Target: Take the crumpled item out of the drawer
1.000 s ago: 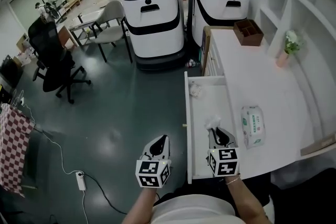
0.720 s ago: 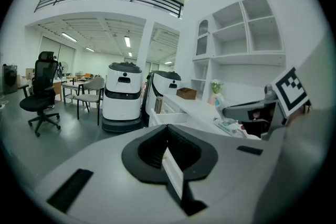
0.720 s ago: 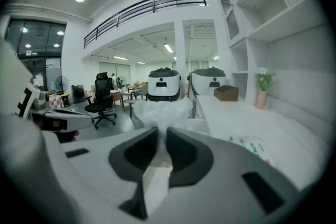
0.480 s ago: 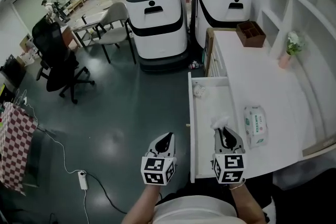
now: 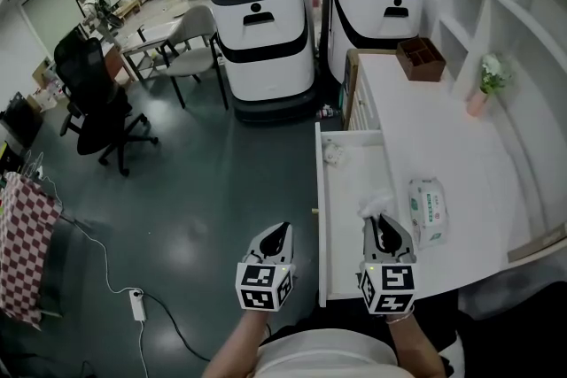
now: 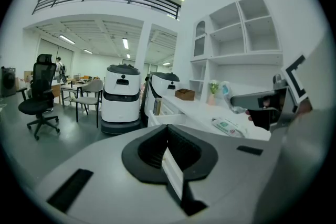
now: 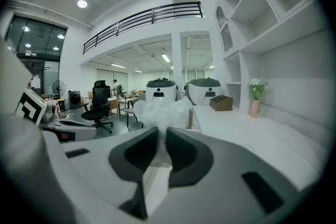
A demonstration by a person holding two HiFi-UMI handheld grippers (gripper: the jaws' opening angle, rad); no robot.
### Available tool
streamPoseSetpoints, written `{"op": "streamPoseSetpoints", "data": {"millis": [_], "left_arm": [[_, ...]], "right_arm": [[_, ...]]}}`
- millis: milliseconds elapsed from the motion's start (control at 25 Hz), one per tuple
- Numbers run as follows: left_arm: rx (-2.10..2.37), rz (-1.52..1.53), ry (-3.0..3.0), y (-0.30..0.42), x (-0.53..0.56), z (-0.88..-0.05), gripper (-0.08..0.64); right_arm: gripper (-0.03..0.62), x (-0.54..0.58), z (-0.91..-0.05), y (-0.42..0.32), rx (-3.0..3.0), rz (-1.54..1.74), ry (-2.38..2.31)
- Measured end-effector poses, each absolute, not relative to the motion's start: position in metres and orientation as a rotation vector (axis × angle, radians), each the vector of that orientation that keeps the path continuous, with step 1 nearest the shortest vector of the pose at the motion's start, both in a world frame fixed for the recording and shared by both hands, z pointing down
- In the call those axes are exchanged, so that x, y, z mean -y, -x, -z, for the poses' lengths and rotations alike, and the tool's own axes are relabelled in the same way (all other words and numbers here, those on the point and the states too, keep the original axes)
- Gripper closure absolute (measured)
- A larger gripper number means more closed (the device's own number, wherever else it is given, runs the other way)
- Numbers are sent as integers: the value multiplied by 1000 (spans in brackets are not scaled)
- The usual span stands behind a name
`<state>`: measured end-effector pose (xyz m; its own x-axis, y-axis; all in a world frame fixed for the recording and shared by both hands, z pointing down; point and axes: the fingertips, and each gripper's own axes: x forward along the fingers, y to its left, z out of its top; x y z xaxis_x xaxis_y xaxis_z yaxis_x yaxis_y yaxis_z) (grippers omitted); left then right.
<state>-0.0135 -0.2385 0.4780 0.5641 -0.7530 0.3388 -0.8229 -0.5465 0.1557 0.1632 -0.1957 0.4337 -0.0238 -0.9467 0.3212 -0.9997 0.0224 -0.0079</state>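
Observation:
The crumpled item (image 5: 374,205) is a wad of thin white plastic. My right gripper (image 5: 382,224) is shut on it and holds it above the near end of the open white drawer (image 5: 320,217). In the right gripper view the wad (image 7: 157,112) bulges out past the jaws of the right gripper (image 7: 161,145), which pinch its lower part. A second small crumpled piece (image 5: 333,153) lies at the drawer's far end. My left gripper (image 5: 276,235) hangs over the floor left of the drawer, shut and holding nothing, and it looks the same in its own view (image 6: 168,148).
A white counter (image 5: 425,137) runs right of the drawer, with a wet-wipes pack (image 5: 427,210), a brown wooden box (image 5: 420,57) and a small flower vase (image 5: 485,84). Two white robots (image 5: 266,31) (image 5: 381,4) stand beyond it. Chairs and a power strip (image 5: 136,304) are on the dark floor at left.
Both grippers have drifted slightly right and back toward me. The wad stays gripped in the right jaws, above the drawer's near end.

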Motion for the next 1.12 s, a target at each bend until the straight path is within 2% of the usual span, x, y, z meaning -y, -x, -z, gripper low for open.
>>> {"op": "streamPoseSetpoints", "data": {"millis": [1120], "left_arm": [[1282,-344,-2508,16,241,-483,566]], "right_arm": [[540,190,-413,-160,2079,-294,-2071]]}}
